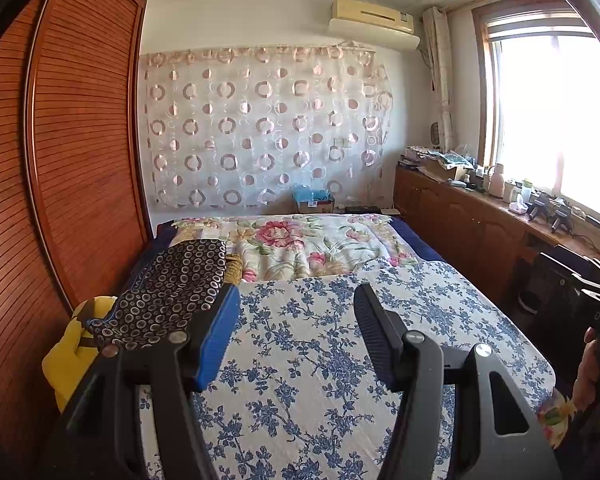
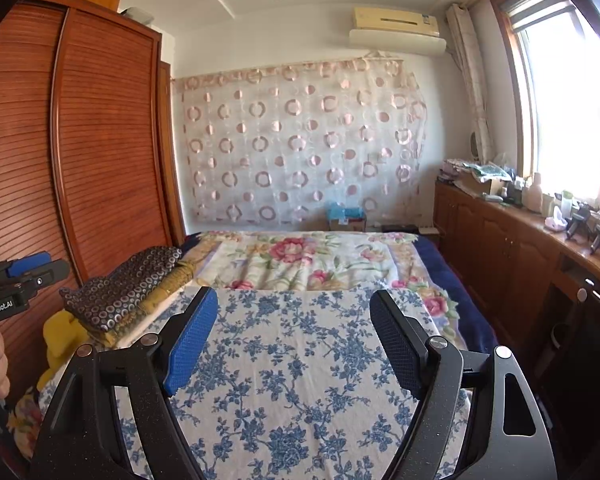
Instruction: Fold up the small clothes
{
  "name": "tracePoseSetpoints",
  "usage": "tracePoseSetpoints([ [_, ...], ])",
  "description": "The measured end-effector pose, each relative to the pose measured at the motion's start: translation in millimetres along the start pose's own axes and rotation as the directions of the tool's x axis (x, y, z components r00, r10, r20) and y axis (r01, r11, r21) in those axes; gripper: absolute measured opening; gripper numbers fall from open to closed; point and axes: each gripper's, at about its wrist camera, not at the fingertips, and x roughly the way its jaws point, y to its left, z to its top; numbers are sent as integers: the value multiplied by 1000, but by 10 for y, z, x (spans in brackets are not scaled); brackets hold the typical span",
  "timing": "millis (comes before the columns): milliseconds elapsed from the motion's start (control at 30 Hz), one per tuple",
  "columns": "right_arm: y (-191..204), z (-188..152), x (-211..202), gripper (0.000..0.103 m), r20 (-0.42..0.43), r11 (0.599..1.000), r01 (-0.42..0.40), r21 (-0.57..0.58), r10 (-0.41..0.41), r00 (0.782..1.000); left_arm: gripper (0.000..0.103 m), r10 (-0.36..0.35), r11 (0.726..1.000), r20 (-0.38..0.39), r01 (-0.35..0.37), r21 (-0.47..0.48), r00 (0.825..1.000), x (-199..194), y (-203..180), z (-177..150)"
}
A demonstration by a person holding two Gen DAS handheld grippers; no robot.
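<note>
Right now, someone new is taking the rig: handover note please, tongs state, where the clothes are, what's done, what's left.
Left tongs: open, empty, held above the blue-flowered sheet.
Right tongs: open, empty, over the same sheet.
Clothes: a stack lies at the bed's left edge by the wardrobe, dark circle-print piece on top, mustard fabric under it, a yellow item nearest you.
Done: cannot tell; the stack looks loosely piled, and no garment is laid out on the sheet.
Left: probably pull one piece onto the sheet, fold it, then repeat.
</note>
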Motion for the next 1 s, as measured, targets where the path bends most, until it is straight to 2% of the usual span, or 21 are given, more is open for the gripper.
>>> tracePoseSetpoints([
  [1000,10,-10,-26,80,5,1000,4,-6,-4,1000,59,3,1000,1,-3,3,1000,9,-1,-56],
])
